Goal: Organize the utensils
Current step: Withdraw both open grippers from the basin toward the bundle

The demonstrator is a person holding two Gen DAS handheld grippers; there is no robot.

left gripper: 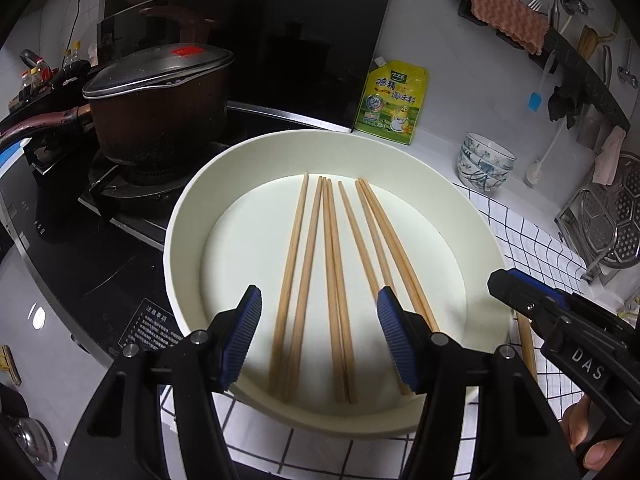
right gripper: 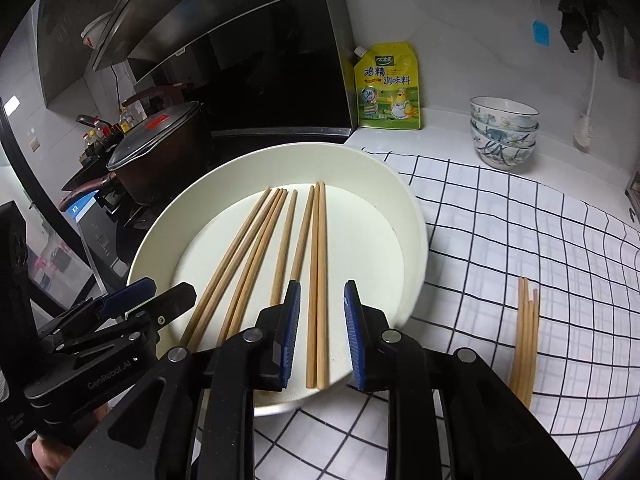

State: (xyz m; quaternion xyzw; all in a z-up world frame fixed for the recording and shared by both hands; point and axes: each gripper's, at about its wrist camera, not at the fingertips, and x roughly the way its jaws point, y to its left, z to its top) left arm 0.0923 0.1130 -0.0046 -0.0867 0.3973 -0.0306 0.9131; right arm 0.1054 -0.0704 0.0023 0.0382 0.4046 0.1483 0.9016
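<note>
Bare checked cloth (right gripper: 500, 240) lay open right of the bowl (right gripper: 412, 216); pot (left gripper: 160, 116) crowded its left, 3 stacked bowls (right gripper: 503, 134) behind.

Tan chopsticks (left gripper: 332, 280), cream basin (left gripper: 180, 240), black-gridded white cloth (right gripper: 520, 240)

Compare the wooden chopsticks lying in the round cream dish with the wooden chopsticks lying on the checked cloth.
The wooden chopsticks in the round cream dish are more numerous and fan apart; the wooden chopsticks on the checked cloth form one small tight bundle. The first group rests inside the dish, the second on the checked cloth beside it. Both look alike: plain light wood.
</note>
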